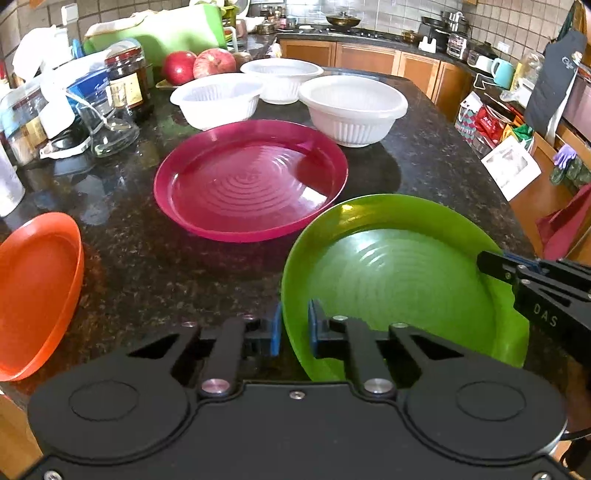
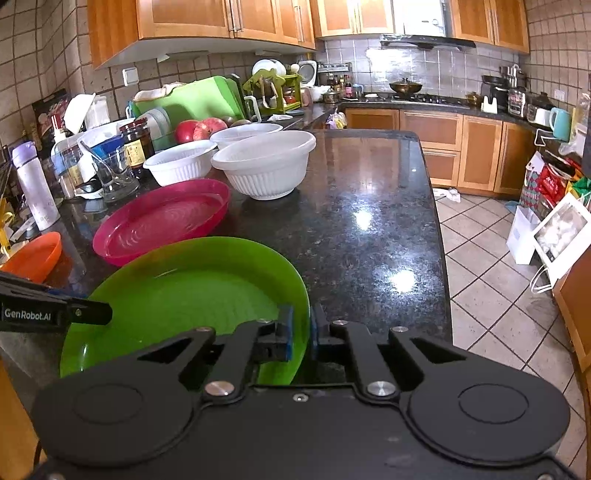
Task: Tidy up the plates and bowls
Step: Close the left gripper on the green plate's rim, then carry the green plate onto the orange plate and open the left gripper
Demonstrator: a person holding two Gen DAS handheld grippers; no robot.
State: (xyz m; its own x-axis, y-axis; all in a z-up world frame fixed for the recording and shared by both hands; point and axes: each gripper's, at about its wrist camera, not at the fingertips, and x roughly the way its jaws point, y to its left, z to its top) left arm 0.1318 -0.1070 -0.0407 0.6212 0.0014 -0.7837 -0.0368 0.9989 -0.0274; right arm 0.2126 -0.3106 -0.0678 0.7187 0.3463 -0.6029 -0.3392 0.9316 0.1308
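1. The left gripper [image 1: 294,328] and right gripper [image 2: 301,334] each pinch a rim of the glossy green plate [image 1: 399,280] between blue pads.
2. Beyond it, a ridged pink plate [image 1: 251,184] lies on the speckled stone counter [image 1: 147,258]; a smooth orange plate [image 1: 37,291] sits left.
3. Farthest, three fluted white bowls [image 1: 352,110] cluster together.

1. Kitchen: dark speckled granite countertop [image 2: 369,229].
2. Wooden wall cabinets [image 2: 192,18]; matching base cabinets [image 2: 443,147].
3. Beige tiled walls [image 2: 37,74].
4. Light tiled floor [image 2: 491,295].
5. Range hood [image 2: 424,42] above gas hob [image 2: 421,99].
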